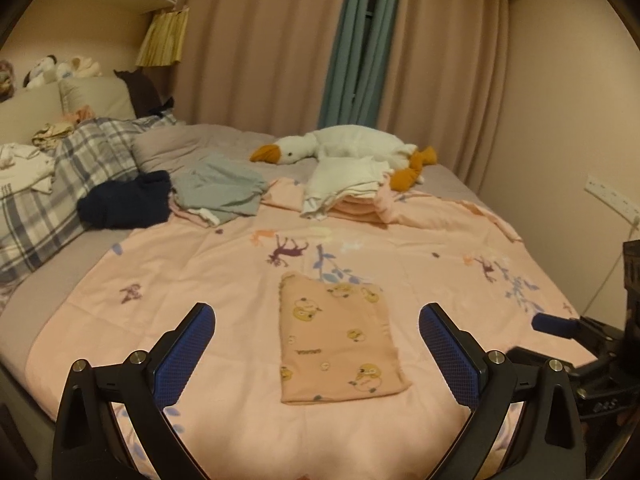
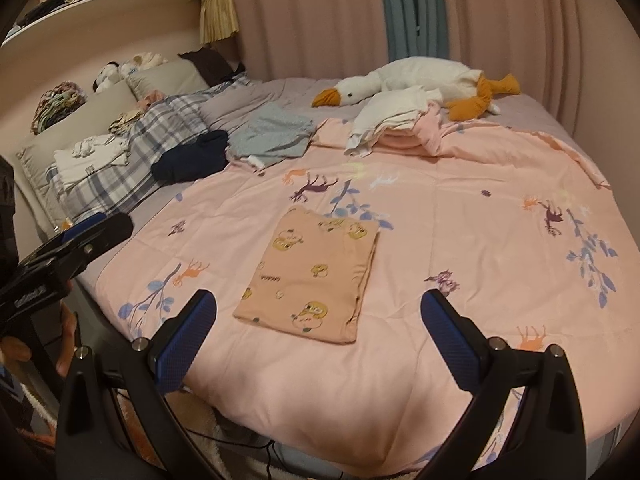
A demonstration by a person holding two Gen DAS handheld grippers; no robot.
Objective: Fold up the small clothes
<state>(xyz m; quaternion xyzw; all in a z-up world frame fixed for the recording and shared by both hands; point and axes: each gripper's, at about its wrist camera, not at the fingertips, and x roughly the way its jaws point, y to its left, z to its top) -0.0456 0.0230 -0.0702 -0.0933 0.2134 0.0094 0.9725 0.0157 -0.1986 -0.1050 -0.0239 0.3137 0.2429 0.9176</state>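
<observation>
folded peach garment [image 1: 340, 340] lying flat on bed [image 1: 460, 240]; both claws, left claw [image 1: 316, 356] and right claw [image 2: 320, 344], spread apart, empty. probably best to reach next for blue-grey garment [image 1: 218, 188], pinching two corners.

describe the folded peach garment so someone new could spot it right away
Start at the bed with its pink animal-print quilt. Near its front edge, apart from the clothes by the plush goose, lies the garment, folded into a flat rectangle. It alone is peach with yellow cartoon faces.
</observation>
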